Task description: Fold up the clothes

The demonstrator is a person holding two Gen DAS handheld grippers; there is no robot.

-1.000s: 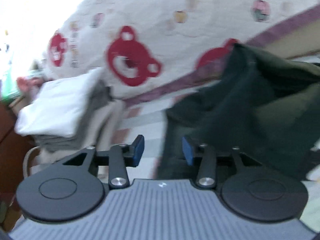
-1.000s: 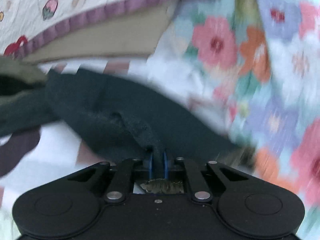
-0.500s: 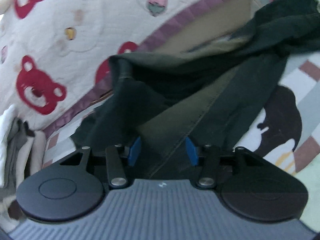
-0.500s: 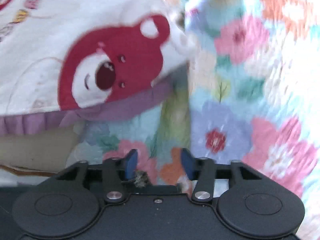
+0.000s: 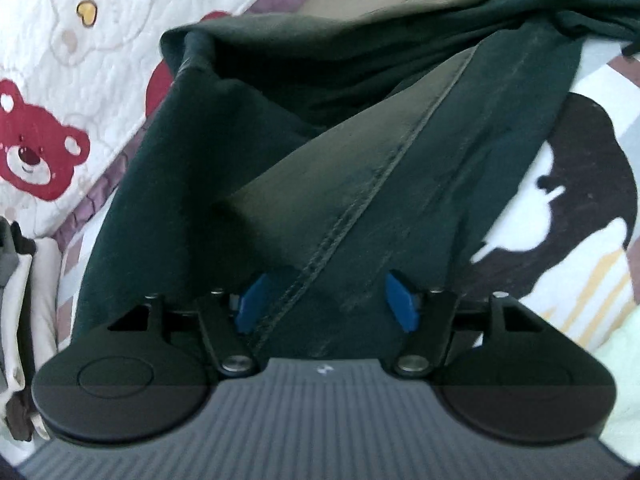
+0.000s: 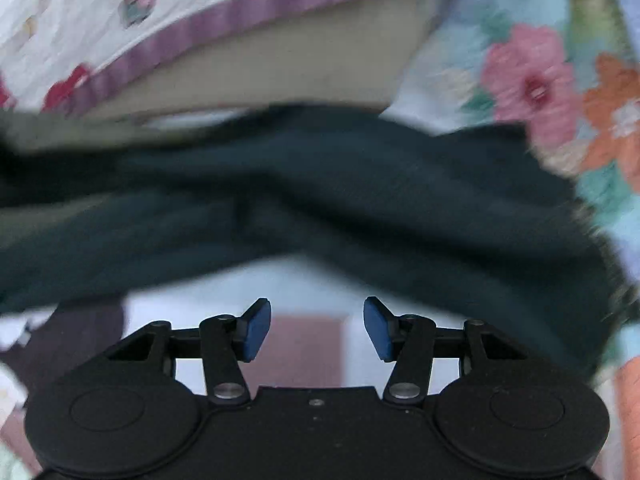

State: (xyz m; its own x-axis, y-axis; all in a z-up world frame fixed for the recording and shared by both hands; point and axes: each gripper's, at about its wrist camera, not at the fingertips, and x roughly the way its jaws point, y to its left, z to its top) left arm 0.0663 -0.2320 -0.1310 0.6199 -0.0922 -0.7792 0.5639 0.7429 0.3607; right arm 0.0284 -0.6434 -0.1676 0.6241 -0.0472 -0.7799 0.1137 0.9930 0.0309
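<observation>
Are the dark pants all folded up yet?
Not yet. A pile of folded clothes already sits at the left edge. The dark pants lie rumpled on the bed. The left tool is opening with the fabric between its pads; the right tool is open with nothing in it. Smoothing and folding remain.

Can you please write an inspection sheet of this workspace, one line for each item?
Surface: patterned bed sheet, white with brown and striped shapes.
Job's things: dark green cloth garment, crumpled, a stitched seam showing.
Clutter: stack of folded pale clothes at the left edge.
Grippers: left gripper opening, garment between its jaws, pads not pressing; right gripper open, nothing between, garment ahead of it.
Cables: nothing seen.
Surroundings: white quilt with red bears; floral blanket.
</observation>
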